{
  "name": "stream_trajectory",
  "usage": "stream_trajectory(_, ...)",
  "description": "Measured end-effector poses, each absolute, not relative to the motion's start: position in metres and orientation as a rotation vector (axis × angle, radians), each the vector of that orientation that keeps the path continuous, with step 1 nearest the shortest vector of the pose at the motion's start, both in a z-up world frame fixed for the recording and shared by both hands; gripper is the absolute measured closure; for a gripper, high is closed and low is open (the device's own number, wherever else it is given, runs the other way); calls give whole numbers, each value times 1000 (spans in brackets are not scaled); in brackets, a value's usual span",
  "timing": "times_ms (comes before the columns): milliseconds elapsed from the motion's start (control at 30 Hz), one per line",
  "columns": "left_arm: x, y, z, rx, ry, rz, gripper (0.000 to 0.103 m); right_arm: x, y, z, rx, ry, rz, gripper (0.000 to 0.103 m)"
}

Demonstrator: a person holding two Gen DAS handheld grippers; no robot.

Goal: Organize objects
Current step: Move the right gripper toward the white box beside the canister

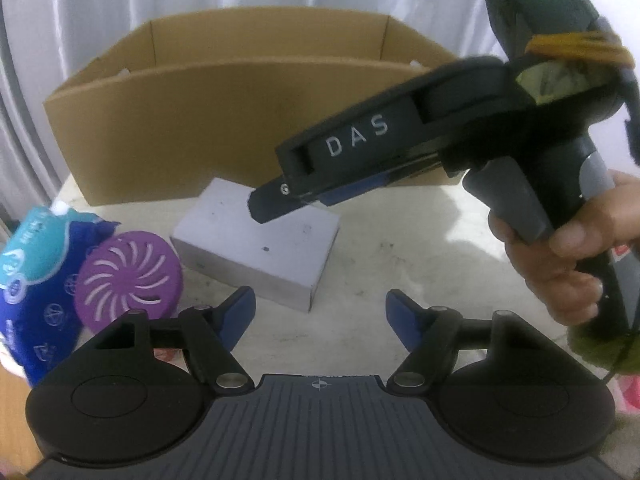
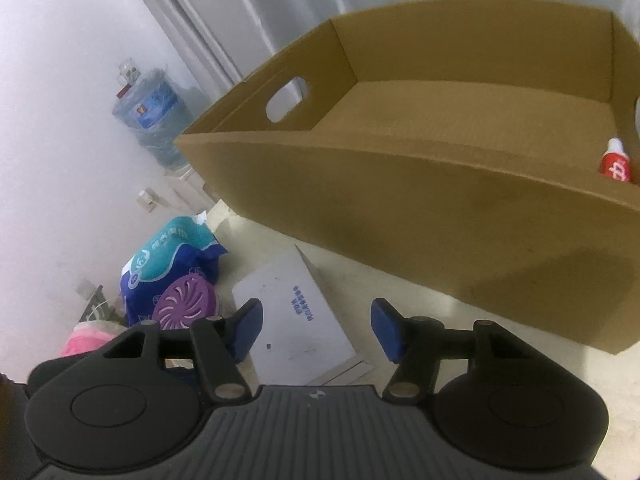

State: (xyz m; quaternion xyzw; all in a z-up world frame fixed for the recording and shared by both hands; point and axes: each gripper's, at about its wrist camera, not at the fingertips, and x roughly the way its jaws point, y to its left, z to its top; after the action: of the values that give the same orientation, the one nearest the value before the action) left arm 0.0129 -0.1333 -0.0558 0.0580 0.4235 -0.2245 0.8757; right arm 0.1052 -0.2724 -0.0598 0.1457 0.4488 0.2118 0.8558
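While both tools stood over the table, neither held anything. The left gripper was released, its blue pads spread wide with bare table between them. The right gripper was likewise released and carried nothing; in the left view it hung tilted above the white box, apparently just clear of it, though contact could not be ruled out.

Items outstanding, 3 in number, lay in front of the carton: the white box, flat on the table just beside the carton's near wall; the purple disc, leaning against the blue pack to the left. A red tube was already inside the carton at its right end, so the inspector judged the task begun but well short of complete.

The step in hand was judged to be an approach to the white box by the right gripper. The next move would call for lowering the spread pads astride the box's narrower sides, closing firmly, then lifting high enough to clear the carton's wall. The box's width against the pad spread looked tight, and a slip was possible.
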Motion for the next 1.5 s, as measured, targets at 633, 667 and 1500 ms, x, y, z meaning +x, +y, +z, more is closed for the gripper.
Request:
stream_trajectory(633, 11, -126, -73, 69, 944, -491, 31, 119, -265, -72, 317, 1014, 541, 43)
stream_trajectory(667, 9, -126, -73, 71, 943, -496, 31, 118, -264, -71, 306, 1013, 539, 43)
stream_trajectory(1500, -79, -143, -64, 159, 877, -662, 28, 77, -295, -63, 300, 1000, 447, 43)
